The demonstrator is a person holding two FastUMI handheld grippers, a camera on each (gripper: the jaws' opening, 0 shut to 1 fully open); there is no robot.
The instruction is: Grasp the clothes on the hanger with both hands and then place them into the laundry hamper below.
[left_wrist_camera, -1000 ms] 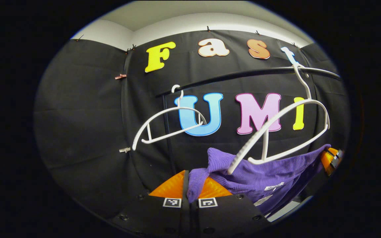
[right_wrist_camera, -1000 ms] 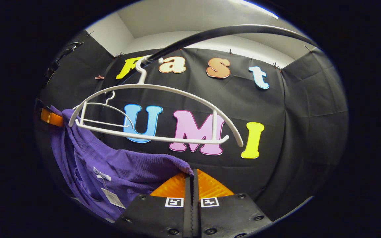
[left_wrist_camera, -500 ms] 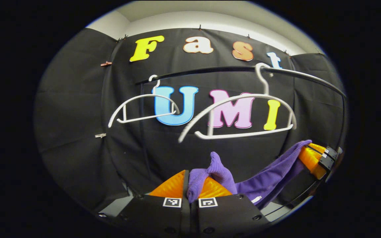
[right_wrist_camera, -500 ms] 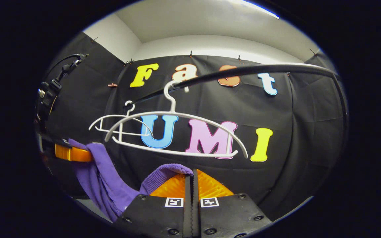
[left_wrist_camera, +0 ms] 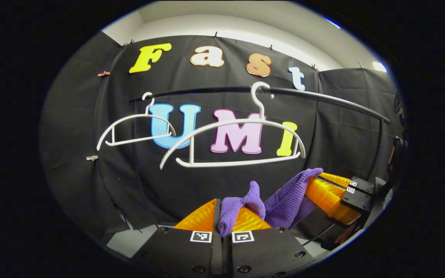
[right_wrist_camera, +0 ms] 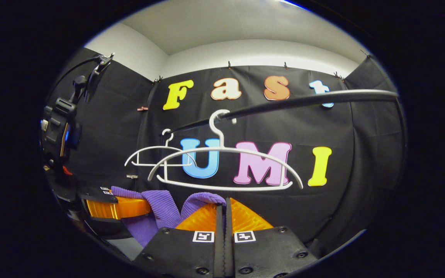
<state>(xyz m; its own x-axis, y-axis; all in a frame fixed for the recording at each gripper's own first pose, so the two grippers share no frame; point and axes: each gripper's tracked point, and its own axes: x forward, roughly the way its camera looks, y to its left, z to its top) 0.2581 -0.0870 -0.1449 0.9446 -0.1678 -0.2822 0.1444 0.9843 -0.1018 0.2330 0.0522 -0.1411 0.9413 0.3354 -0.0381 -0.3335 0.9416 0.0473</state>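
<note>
In my left gripper view, my left gripper (left_wrist_camera: 222, 226) sits at the bottom with its fingers pressed together on a fold of the purple garment (left_wrist_camera: 284, 197). A bunched end of the knit sticks up just above the fingertips, and the rest sags to the right, across to the right gripper (left_wrist_camera: 325, 184), which comes in from the right edge with the cloth's other end draped over its tip. Above and beyond both, two bare white hangers hang from the black rail (left_wrist_camera: 323, 99): the near hanger (left_wrist_camera: 238, 143) in the middle and the far hanger (left_wrist_camera: 135, 129) to its left.

In my right gripper view, my right gripper (right_wrist_camera: 224, 216) is narrowed on a ribbed edge of the purple garment (right_wrist_camera: 160, 202), which curls over its left finger. From there the cloth dips and rises leftward to the left gripper (right_wrist_camera: 145, 206), reaching in low from the left. The near hanger (right_wrist_camera: 226, 168) and far hanger (right_wrist_camera: 155, 156) hang bare on the rail (right_wrist_camera: 303, 101), above the garment and clear of it.
</note>
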